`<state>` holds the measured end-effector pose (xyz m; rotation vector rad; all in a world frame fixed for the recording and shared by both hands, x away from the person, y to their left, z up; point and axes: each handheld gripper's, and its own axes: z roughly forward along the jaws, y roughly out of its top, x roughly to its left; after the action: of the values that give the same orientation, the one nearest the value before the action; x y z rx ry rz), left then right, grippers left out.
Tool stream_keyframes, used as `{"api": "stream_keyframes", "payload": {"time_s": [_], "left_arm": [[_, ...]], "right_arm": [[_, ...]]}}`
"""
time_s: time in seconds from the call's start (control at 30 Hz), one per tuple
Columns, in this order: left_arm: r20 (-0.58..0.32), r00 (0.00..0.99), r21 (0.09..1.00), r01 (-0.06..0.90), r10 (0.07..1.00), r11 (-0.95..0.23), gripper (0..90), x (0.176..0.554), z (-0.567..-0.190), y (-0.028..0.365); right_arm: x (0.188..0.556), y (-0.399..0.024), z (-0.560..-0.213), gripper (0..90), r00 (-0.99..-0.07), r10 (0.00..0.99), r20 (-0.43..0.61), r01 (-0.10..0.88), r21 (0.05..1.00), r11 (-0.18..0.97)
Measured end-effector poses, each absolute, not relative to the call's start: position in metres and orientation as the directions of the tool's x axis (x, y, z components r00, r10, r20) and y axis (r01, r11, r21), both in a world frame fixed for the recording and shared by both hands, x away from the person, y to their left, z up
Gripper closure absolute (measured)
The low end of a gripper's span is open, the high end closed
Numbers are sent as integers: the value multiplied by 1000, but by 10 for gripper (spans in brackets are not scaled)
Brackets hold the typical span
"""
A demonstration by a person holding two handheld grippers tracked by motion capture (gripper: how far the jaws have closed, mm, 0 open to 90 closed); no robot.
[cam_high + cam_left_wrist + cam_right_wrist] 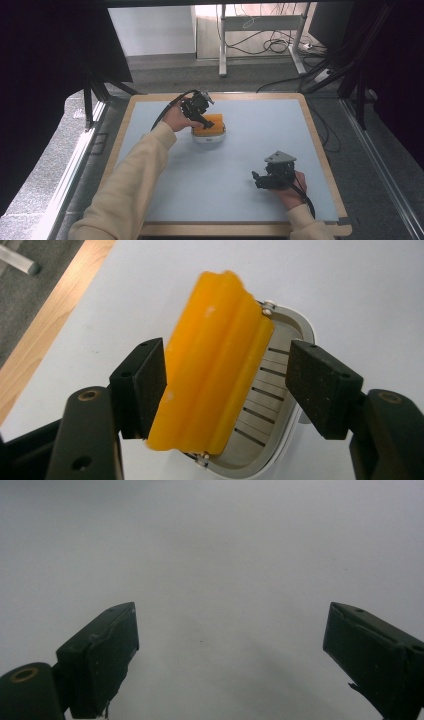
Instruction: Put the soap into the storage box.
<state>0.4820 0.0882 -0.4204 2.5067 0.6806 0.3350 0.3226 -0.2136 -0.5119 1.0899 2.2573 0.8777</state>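
Note:
An orange ridged soap bar (pixel 210 122) lies tilted on a white slotted soap dish (pixel 209 139) at the table's far left of centre. My left gripper (pixel 201 117) hangs over it. In the left gripper view the jaws stand apart around the soap bar (pixel 215 365): the left pad (pixel 142 385) is right beside its edge, the right pad (pixel 320 385) is clear of it above the dish (pixel 272 410). My right gripper (pixel 260 180) rests near the table's front right, open (pixel 230 630) with nothing between its pads.
The pale blue table top (pixel 250 130) has a wooden rim (pixel 320 150). Beyond its far edge stand desk legs (pixel 222 45) and loose cables (pixel 275 45) on the floor. Black frame posts (pixel 357 95) flank the right side.

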Motion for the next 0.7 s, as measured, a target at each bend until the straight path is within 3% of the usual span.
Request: {"api": "stream_keyframes", "payload": {"time_s": [0.43, 0.7], "left_arm": [[16, 771, 639, 482, 636, -600, 252, 427, -421, 132], [-42, 753, 664, 512, 657, -545, 239, 383, -435, 156]], "right_arm": [[321, -211, -510, 80, -574, 805, -150, 489, 725, 484], [319, -209, -509, 80, -577, 802, -153, 484, 727, 487]]}}
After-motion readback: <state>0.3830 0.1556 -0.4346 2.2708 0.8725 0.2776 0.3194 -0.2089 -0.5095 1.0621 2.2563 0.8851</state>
